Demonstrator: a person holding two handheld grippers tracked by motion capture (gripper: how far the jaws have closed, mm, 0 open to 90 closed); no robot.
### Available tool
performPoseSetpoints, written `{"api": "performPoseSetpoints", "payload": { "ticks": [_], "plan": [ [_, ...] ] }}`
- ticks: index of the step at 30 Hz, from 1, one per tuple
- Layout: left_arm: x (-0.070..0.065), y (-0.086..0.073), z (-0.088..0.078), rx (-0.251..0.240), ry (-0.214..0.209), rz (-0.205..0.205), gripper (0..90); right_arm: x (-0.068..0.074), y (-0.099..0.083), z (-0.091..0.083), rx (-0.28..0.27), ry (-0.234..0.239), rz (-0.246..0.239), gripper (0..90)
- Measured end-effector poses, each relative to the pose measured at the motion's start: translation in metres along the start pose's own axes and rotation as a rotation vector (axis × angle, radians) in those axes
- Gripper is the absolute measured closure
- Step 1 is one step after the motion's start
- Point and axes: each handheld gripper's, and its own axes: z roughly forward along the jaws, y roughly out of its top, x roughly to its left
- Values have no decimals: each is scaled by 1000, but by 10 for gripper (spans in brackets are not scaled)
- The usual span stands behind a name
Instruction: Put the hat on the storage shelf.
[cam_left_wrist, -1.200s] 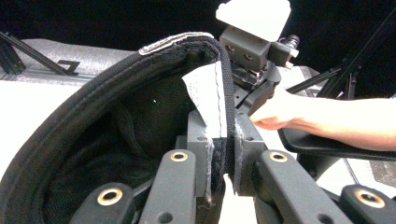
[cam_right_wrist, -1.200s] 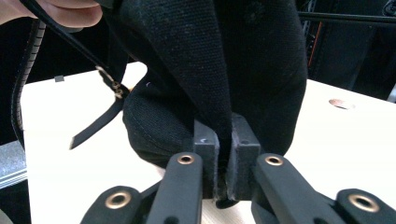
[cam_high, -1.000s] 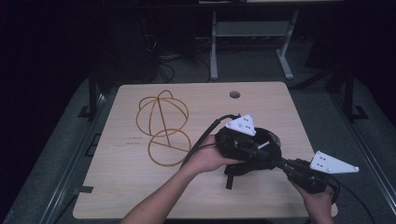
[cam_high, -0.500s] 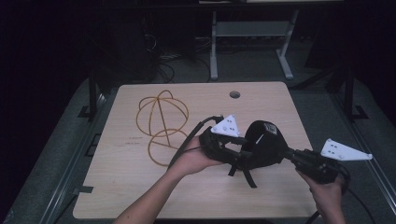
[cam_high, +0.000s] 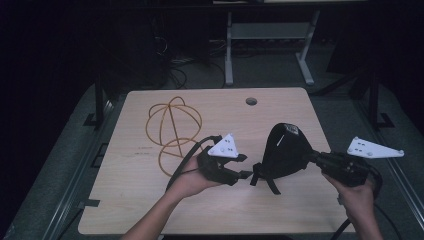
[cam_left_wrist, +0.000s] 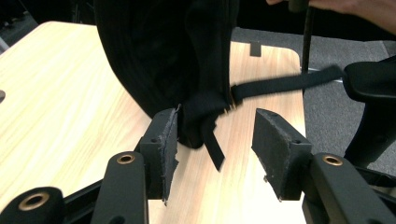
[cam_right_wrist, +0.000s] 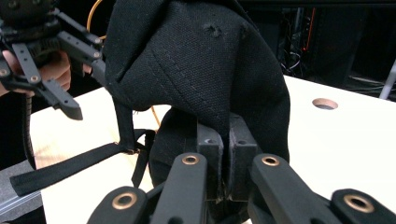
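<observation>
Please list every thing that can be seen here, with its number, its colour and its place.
cap: one, black, held up over the right half of the table, strap hanging at its left
wire shape: one, orange loops, lying on the far left part of the table
table: one, light wood, with a round hole near the far edge
left tool: one, black with a grey plate, jaws apart, just left of the cap's strap
right tool: one, black, shut on the cap's cloth
hands: two, one on each tool
</observation>
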Motion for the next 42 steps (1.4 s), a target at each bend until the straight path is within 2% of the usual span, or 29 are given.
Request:
{"api": "performPoseSetpoints", "payload": {
  "ticks": [2, 11, 17, 22, 24, 26, 28, 33, 36, 42],
  "plan": [
    [0, -5, 0, 6, 3, -1, 492, -1, 4, 0, 4, -1, -1, 865],
    [0, -31, -1, 16, 5, -54, 465, -4, 20, -1, 29, -4, -10, 865],
    [-3, -47, 1, 18, 2, -68, 447, -6, 32, -1, 54, -8, -13, 865],
    [-7, -60, 2, 36, 4, -56, 438, -5, 48, 0, 71, -1, -27, 865],
    [-9, -64, 2, 37, 4, -43, 437, -5, 55, 2, 80, 1, -32, 864],
    [-11, -69, 2, 24, -8, -55, 435, -5, 61, 4, 83, 6, -37, 864],
    [-12, -72, 2, 31, -5, -43, 434, -4, 66, 6, 88, 6, -42, 864],
    [-14, -78, 1, 31, 7, -46, 429, -3, 75, 13, 103, 12, -47, 863],
    [-15, -83, 2, 29, 34, -57, 373, -3, 79, 17, 108, 20, -47, 863],
    [-17, -88, 4, 52, 27, -53, 350, -3, 88, 24, 119, 28, -52, 863]
  ]
}}
